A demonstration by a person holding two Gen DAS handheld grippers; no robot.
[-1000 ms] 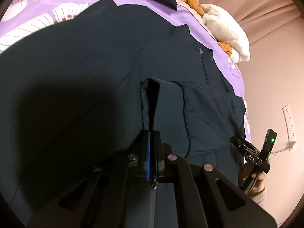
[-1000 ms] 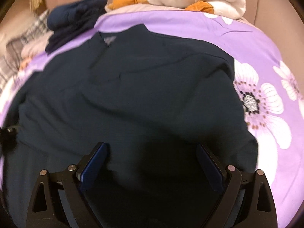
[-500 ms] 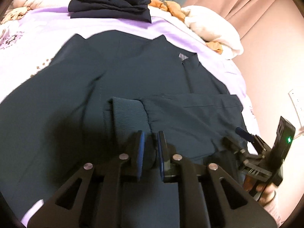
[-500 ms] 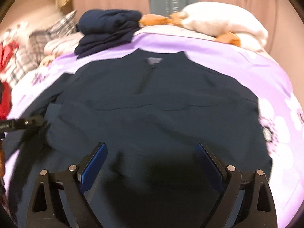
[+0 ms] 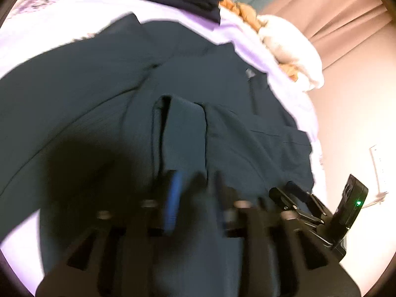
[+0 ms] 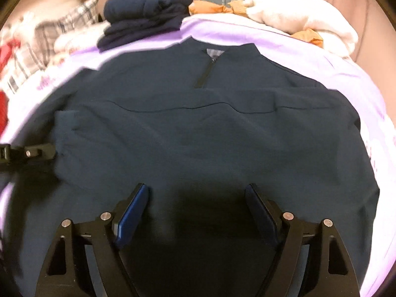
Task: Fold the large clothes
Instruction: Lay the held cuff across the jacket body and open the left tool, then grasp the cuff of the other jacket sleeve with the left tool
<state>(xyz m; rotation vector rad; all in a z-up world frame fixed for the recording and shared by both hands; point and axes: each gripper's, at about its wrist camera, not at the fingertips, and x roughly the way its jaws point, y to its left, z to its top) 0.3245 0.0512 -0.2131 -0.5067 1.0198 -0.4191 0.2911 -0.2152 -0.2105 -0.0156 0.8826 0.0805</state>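
A large dark teal zip-neck top (image 6: 198, 136) lies spread on a purple flowered bed sheet (image 6: 309, 54). One sleeve is folded across its chest, its ribbed cuff (image 5: 183, 133) lying just beyond my left gripper (image 5: 195, 195). The left gripper's jaws stand apart, blurred, with the cuff lying loose past them. My right gripper (image 6: 196, 198) is open and empty over the lower body of the top. The left gripper's finger shows at the left edge of the right wrist view (image 6: 32, 152), by the cuff.
A folded stack of dark navy clothes (image 6: 146, 12) sits at the head of the bed, next to a cream and orange plush toy (image 6: 297, 14). Plaid bedding (image 6: 49, 39) lies at the far left. A pink wall with a socket (image 5: 378, 163) is to the right.
My left gripper has opened and let go of the sleeve cuff, which now lies on the top's chest. The right gripper has drawn back and tilted up, still open.
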